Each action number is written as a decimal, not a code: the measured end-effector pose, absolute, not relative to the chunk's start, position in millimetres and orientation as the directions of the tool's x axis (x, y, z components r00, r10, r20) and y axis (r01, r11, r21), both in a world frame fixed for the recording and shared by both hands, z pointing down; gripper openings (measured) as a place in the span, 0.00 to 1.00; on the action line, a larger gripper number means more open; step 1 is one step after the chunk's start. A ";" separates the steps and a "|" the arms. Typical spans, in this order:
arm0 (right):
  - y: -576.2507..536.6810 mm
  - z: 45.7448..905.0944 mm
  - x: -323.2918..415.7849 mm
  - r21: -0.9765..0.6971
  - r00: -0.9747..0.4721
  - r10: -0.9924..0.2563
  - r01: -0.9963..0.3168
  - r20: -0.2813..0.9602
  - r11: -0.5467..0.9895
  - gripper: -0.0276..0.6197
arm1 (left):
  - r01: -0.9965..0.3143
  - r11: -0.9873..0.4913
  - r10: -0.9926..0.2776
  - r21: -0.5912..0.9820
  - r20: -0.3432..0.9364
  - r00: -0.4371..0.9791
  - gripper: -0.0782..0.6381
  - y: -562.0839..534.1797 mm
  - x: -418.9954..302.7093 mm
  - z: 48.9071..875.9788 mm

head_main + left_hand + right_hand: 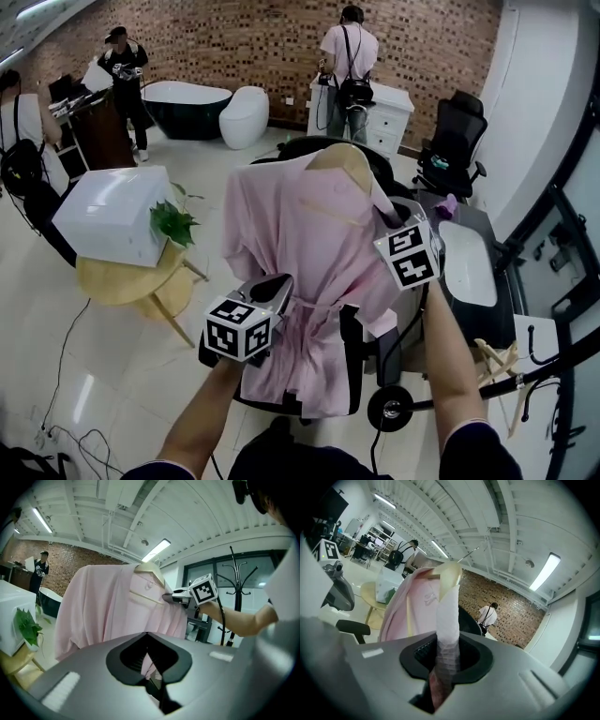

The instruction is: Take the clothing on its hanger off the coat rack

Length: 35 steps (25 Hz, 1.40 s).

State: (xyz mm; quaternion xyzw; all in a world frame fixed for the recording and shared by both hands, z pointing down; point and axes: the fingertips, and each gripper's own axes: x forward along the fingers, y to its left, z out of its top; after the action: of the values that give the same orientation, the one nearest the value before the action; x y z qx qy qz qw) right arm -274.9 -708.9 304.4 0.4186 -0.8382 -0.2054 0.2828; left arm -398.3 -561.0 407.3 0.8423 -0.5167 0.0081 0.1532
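Clothing (309,272), a pink robe-like piece on a pale wooden hanger (345,161), hangs in the air just in front of the black chair (382,171), draped down over its back; it is off the coat rack (232,573), which stands to the right of the chair, apart from the cloth; the right gripper (380,216) is at the chair-side shoulder, its jaws clenched on the cloth-covered end of the hanger, which runs straight up between them in the right gripper view; the left gripper (279,289) is lower, at the waist on the side away from the chair; its jaws are drawn together on a thin fold of pink cloth; a round yellow table (122,277) stands left of the chair.
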 end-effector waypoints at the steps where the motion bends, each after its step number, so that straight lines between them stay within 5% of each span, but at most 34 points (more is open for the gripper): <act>1: -706.5 312.8 -275.8 0.572 -0.491 -0.812 -0.585 0.315 0.575 0.14 | -0.873 -0.415 -0.867 0.256 0.179 0.465 0.12 -559.6 -399.1 411.8; 35: -595.3 618.3 -328.6 0.161 -0.491 -0.541 -0.622 0.683 0.766 0.08 | -0.861 -0.302 -0.796 0.409 0.389 0.464 0.12 -474.0 -414.1 560.5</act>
State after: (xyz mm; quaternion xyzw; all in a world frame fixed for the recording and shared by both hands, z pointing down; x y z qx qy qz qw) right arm -328.6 -595.3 618.3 0.3375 -0.8617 0.0537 0.3750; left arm -414.1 -474.0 560.5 0.8049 -0.5146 0.0565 0.2899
